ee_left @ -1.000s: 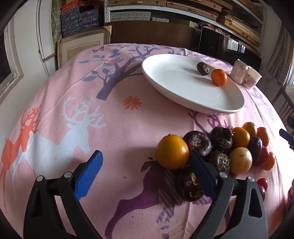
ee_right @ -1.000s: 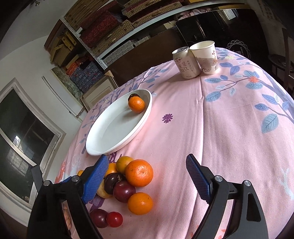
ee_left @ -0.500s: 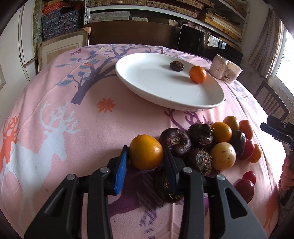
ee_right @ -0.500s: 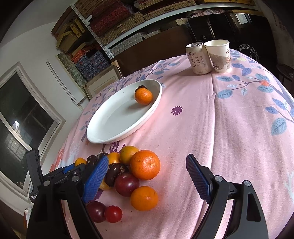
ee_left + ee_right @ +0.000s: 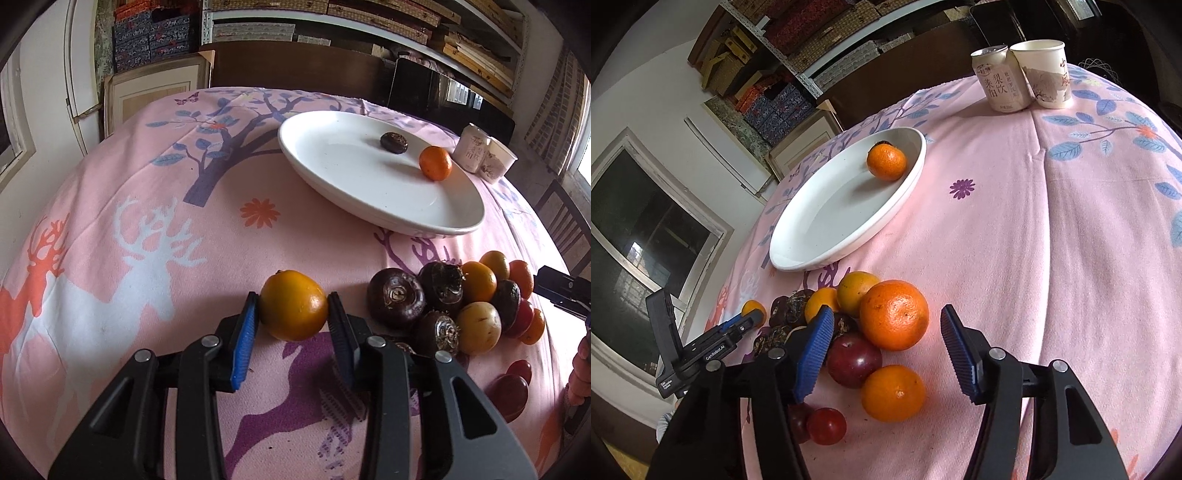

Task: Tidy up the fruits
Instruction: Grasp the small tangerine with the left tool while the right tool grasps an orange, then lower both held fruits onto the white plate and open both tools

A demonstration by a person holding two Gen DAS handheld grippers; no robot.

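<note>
So the left tongs (image 5: 291, 319) are pinching the yellow-orange fruit (image 5: 293, 305) by its two sides, just clear of the main fruit pile (image 5: 454, 306), down near the pink tablecloth (image 5: 155, 206). I can't tell if it's already off the cloth. The right tongs (image 5: 886, 349) are spread wide and empty, hovering by the big orange (image 5: 894, 314).

What I'd worry about: that fruit is round and smooth-skinned, and the blue pads (image 5: 244, 341) only touch it at two small spots. Squeeze too lightly and it could roll out on the way to the white plate (image 5: 369, 206); too hard and it might bruise. The plate is glossy, shallow and slick, so anything dropped in probably rolls, maybe into the small orange (image 5: 435, 163) or the dark water chestnut (image 5: 394, 142) already sitting on it.

The pile itself is a loose heap of round things touching each other: knobbly brown-purple water chestnuts, shiny red plums (image 5: 854, 360), pebbly-skinned oranges. If the right tongs nudge one, the neighbours likely scatter, and the cloth is soft but the tabletop curves away toward the edge.

The drink can (image 5: 999, 79) and paper cup (image 5: 1043, 74) stand well apart, so no risk there.
</note>
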